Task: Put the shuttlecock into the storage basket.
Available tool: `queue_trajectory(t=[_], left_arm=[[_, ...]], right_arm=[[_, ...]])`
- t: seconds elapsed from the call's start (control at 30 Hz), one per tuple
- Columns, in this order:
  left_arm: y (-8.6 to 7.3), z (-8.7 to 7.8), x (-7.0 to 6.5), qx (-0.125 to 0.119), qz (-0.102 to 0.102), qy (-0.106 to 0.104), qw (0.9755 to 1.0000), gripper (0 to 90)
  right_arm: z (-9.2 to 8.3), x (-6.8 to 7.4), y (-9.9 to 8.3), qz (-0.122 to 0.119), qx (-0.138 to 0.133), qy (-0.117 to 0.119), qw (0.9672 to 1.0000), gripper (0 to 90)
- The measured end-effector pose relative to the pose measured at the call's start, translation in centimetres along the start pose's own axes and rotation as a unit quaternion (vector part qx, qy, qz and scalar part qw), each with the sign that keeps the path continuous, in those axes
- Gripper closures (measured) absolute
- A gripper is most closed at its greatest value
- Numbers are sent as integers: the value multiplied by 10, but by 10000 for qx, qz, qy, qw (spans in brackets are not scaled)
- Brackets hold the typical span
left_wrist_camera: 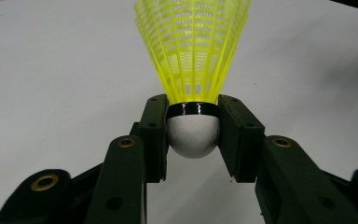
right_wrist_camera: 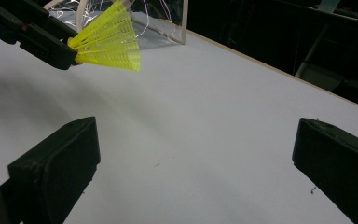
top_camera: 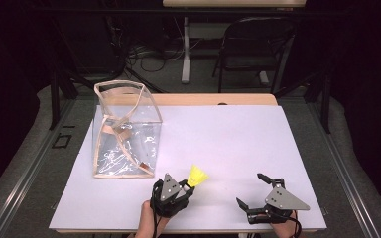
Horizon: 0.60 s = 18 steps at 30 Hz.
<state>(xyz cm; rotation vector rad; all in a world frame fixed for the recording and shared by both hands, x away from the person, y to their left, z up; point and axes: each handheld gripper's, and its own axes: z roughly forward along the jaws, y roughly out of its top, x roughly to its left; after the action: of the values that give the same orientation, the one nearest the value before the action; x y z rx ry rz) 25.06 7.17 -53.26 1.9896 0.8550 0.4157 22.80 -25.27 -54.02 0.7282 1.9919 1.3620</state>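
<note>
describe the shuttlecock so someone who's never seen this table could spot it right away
On the white table, go to the near edge, right of the clear plastic bag. There the left gripper holds the shuttlecock by its white rounded head, jaws closed on either side. Its bright yellow mesh skirt is the only vivid colour there; the right gripper beside it is open, holding nothing.

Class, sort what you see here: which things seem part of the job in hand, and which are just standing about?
Likely in the job:
- yellow shuttlecock, held by its white cork in the left gripper
- clear bag, standing open on the table
- right gripper, open and empty

Just about:
- folding chair beyond the table
- cables on the floor
</note>
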Motion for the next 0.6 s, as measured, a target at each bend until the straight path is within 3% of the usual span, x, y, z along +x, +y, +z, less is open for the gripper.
queue_trajectory(t=[0.6], left_arm=[[6,-4,9,-115,31,71,9999,647]], right_arm=[[0,0,0,-3,3,-2,10000,3]])
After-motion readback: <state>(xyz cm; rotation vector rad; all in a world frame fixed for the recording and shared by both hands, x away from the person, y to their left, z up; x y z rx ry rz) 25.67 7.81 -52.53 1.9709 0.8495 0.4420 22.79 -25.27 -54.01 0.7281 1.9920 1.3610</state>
